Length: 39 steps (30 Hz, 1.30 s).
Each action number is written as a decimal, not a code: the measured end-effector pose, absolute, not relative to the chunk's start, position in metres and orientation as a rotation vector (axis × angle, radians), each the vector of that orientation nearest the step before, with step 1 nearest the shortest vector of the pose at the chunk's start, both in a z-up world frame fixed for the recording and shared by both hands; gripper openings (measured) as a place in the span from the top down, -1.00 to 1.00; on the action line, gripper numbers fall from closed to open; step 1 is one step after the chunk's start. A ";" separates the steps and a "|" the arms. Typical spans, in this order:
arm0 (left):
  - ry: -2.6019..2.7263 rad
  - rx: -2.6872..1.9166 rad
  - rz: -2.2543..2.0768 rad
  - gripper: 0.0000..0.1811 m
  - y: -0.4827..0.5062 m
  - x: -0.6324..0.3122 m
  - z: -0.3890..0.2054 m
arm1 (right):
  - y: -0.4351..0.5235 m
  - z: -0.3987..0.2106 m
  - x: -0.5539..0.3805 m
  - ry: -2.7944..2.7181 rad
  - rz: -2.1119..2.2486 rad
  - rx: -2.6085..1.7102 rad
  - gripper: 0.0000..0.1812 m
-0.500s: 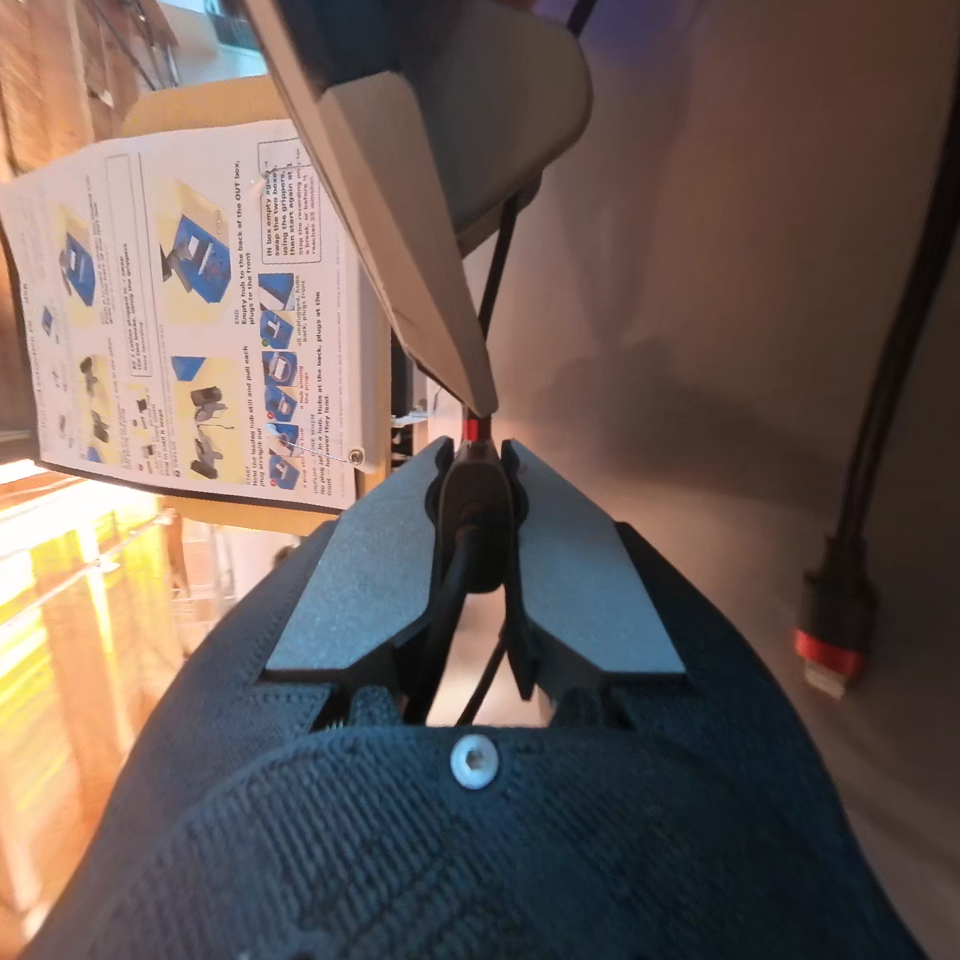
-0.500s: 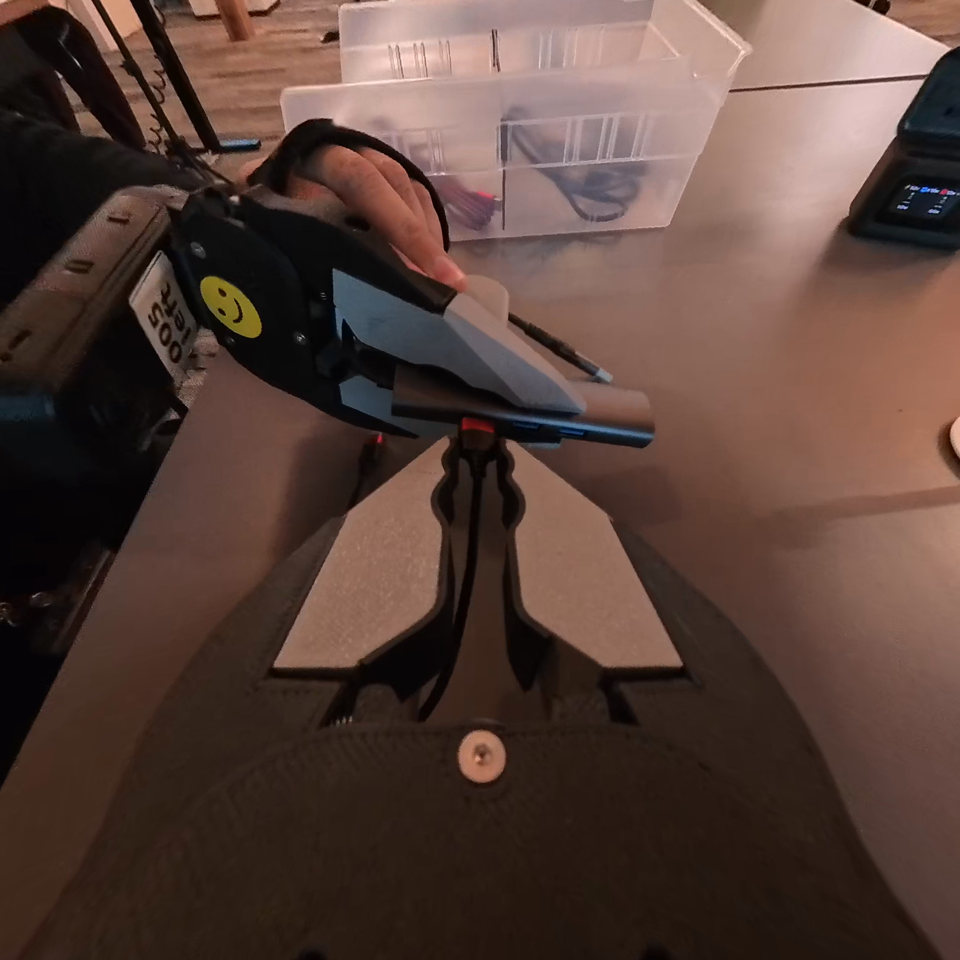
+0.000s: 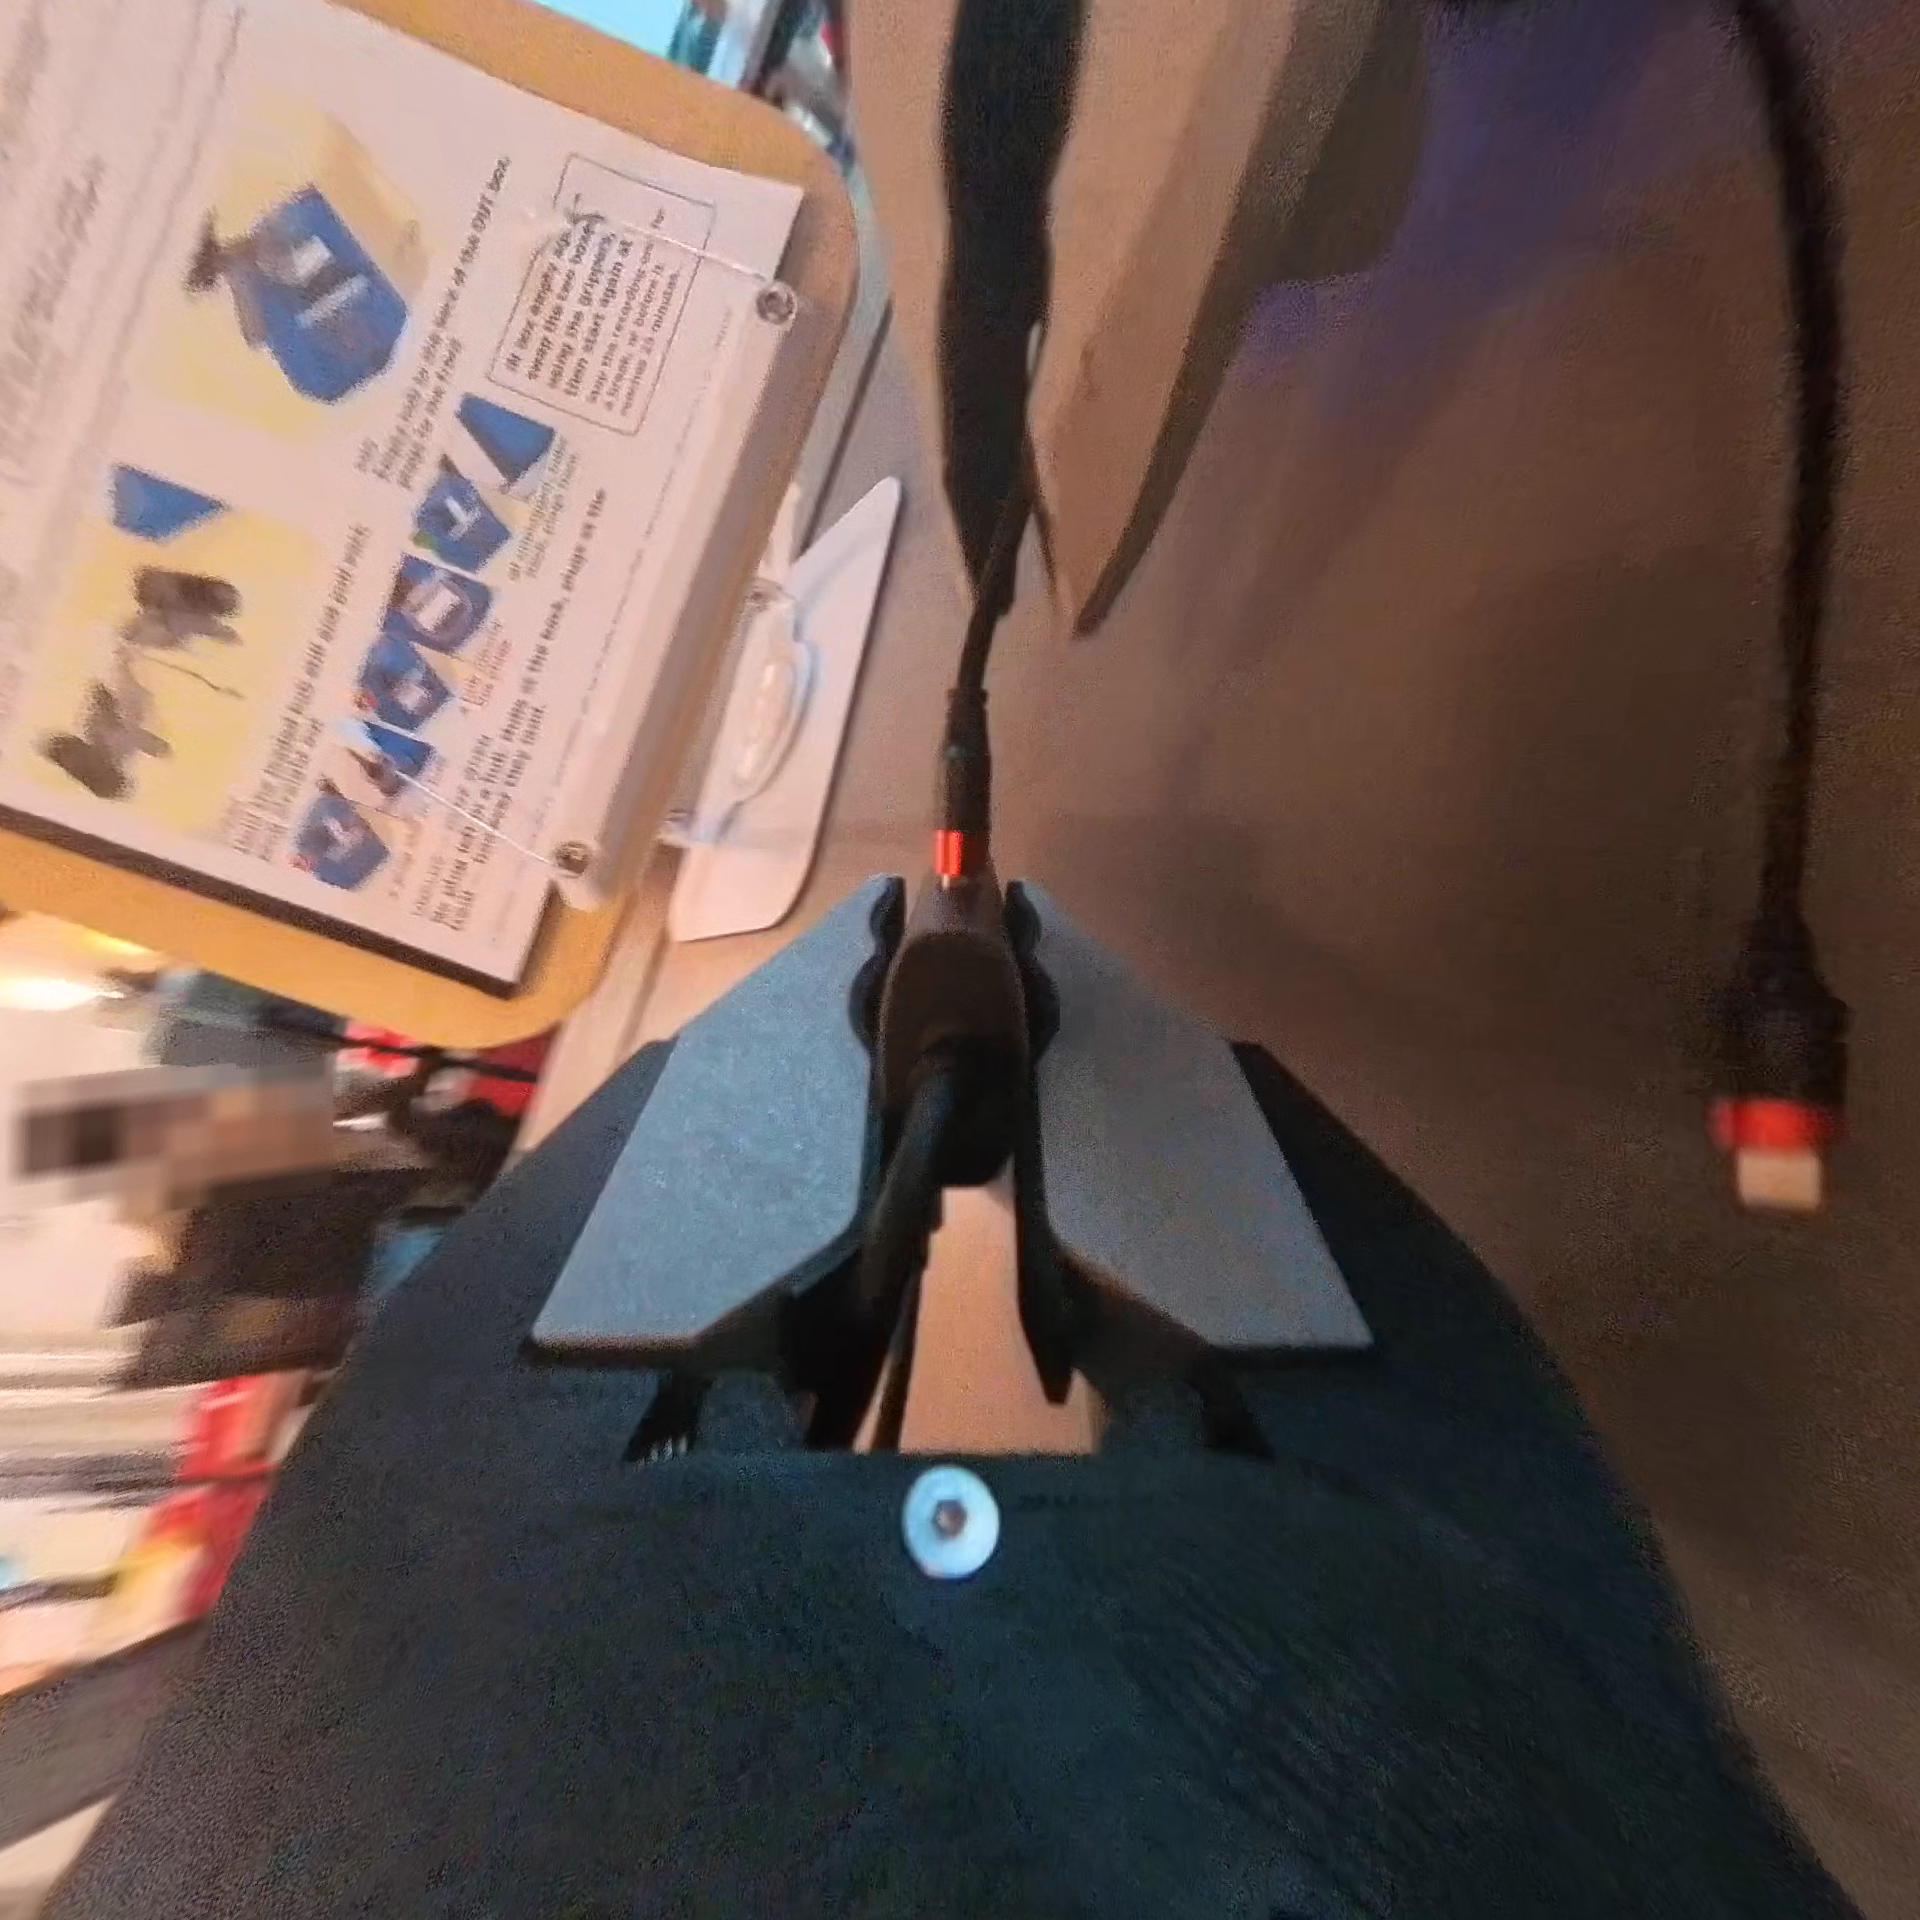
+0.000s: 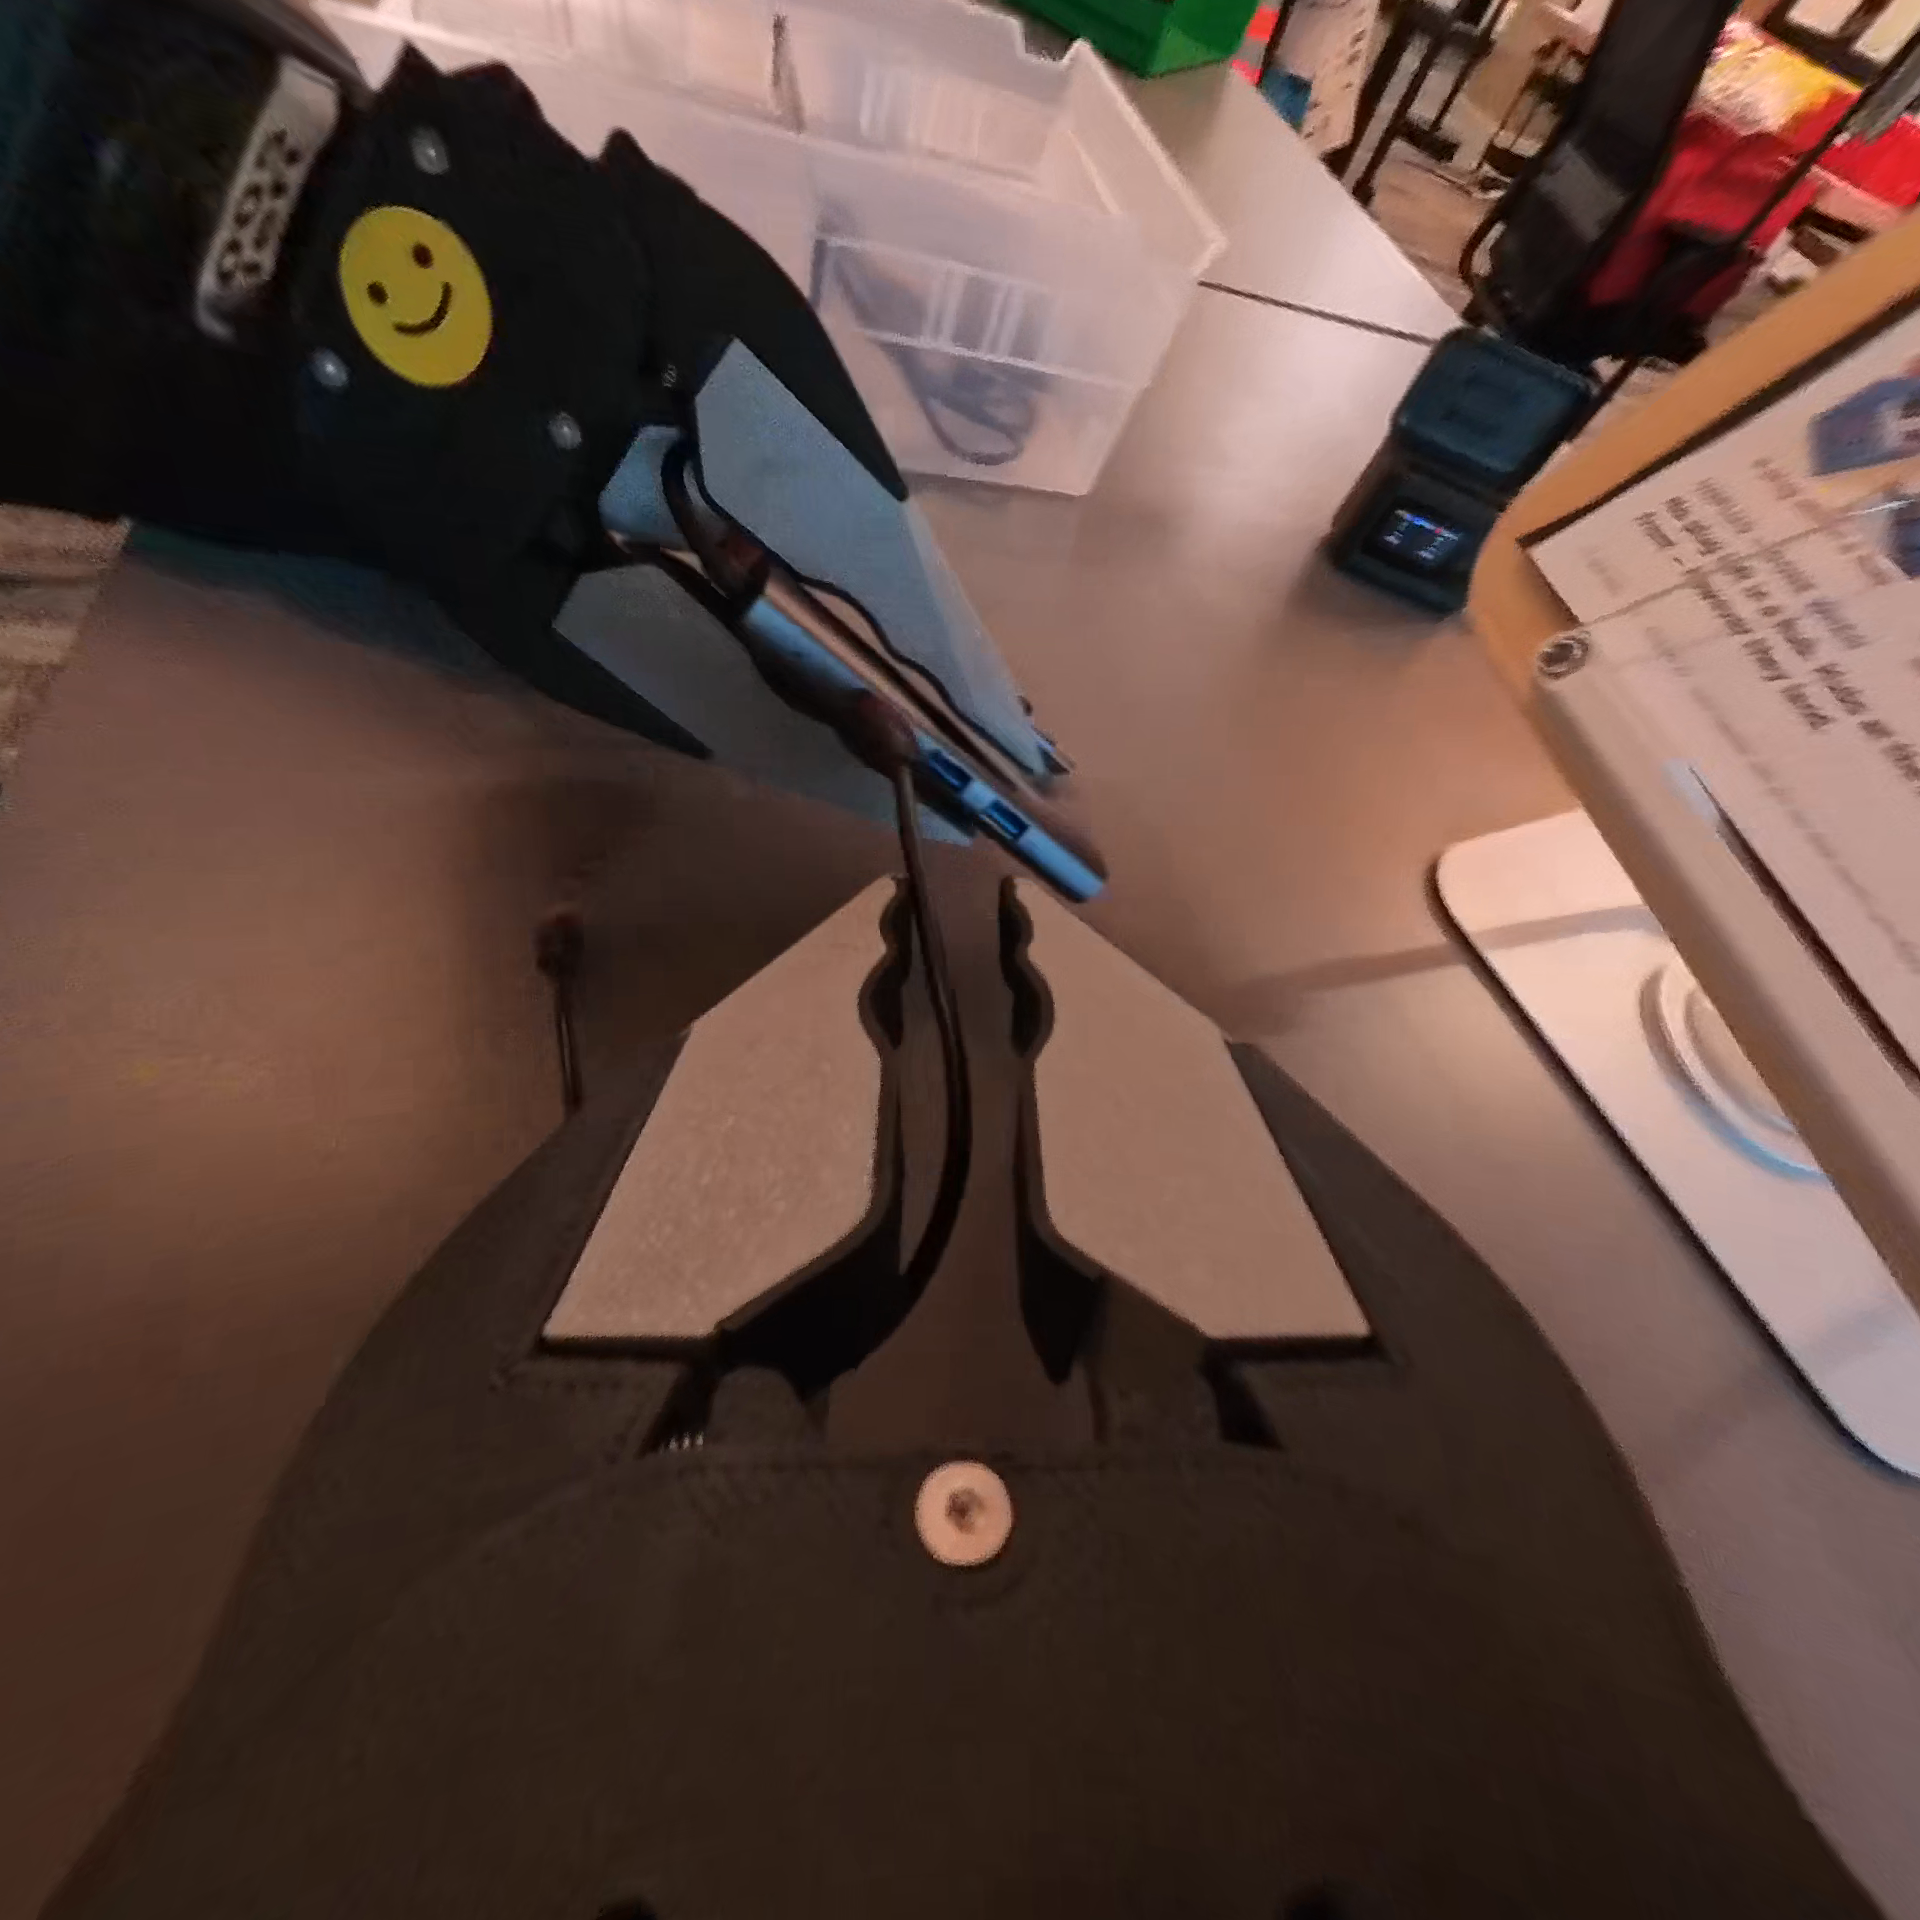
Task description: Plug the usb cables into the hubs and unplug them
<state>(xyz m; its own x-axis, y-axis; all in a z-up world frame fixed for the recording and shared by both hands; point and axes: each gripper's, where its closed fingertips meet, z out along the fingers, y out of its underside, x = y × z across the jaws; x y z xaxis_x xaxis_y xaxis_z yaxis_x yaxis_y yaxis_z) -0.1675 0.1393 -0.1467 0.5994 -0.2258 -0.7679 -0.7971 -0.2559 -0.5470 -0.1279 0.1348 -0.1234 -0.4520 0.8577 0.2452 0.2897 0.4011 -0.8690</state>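
The hub (image 4: 831, 665) is being pinched by the left gripper (image 4: 977, 769); one cable (image 4: 930, 997) is being left plugged, two ports empty; right gripper (image 4: 951, 914) jaws are slightly spread.

In the right wrist view, the storage bins (image 4: 935, 260) sit at upper centre on the table (image 4: 260, 1039). The instruction board (image 4: 1714, 675) stands at right, the timer (image 4: 1455, 468) between them.

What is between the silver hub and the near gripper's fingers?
In the right wrist view, only a thin black cable. It runs from a plug in the hub down between the right gripper fingers.
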 end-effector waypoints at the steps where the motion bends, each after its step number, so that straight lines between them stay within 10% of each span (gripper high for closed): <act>1: 0.817 -1.795 0.585 0.81 0.138 -0.165 -0.147 | 0.139 -0.122 -0.127 -1.932 1.029 -1.006 0.78; 8: 0.827 -1.709 0.194 0.81 0.125 -0.127 -0.132 | 0.133 -0.134 -0.126 -2.012 1.025 -1.006 0.58; 19: 0.804 -1.630 0.000 0.79 0.118 -0.111 -0.116 | 0.124 -0.139 -0.127 -2.050 0.815 -0.869 0.80; 25: 0.619 -1.656 0.089 0.46 0.127 -0.147 -0.102 | 0.150 -0.113 -0.128 -1.865 0.770 -0.935 0.80; 39: 0.549 -1.652 0.280 0.58 0.123 -0.185 -0.094 | 0.175 0.018 -0.042 -1.411 0.738 -1.049 0.84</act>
<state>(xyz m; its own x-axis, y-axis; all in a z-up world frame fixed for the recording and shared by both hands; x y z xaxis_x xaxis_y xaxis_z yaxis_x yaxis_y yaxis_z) -0.1847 0.1230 -0.0941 0.8544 -0.1913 -0.4831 -0.5035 -0.0755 -0.8607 -0.0422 0.1745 0.0176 0.0726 0.9067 0.4155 0.1761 0.3984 -0.9002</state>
